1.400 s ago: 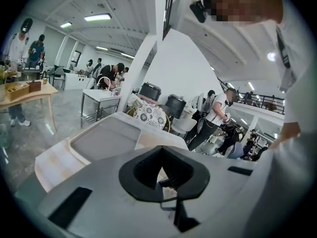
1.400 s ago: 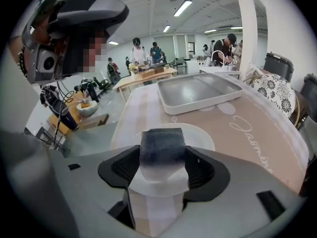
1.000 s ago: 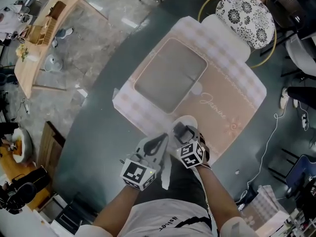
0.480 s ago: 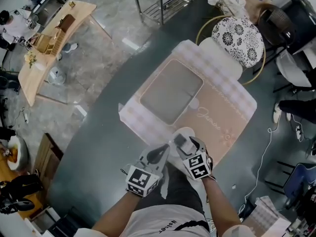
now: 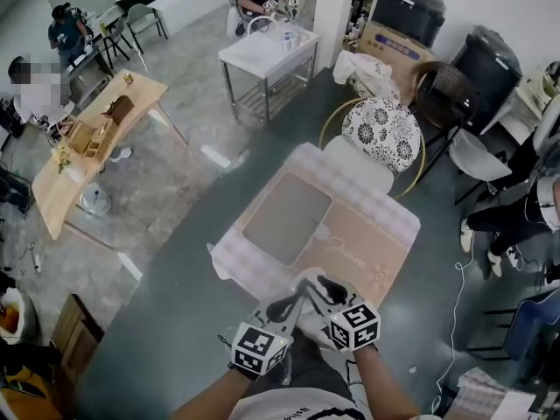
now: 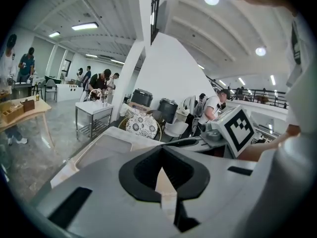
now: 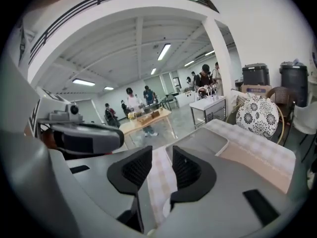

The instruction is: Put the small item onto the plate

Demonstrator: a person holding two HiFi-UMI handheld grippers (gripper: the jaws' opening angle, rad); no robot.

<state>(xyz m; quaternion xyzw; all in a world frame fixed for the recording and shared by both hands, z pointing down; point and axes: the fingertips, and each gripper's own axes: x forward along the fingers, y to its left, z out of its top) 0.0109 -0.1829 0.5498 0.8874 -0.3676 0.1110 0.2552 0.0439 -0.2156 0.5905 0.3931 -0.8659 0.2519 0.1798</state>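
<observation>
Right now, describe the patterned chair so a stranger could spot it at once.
Start at the big dark table with the pink checked mat. Beyond the mat's far edge stands the patterned chair, the only seat covered in black-and-white flower print.

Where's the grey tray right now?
Head view, centre: the grey tray lies on the left half of the pink checked mat, this side of the floral cushion.

looked down on a pale grey stone floor. saw a light wooden table at the left, a white metal table farther back, a round chair with a flowered cushion beside the dark counter. noted white walls, a white pillar, strip lights overhead.
</observation>
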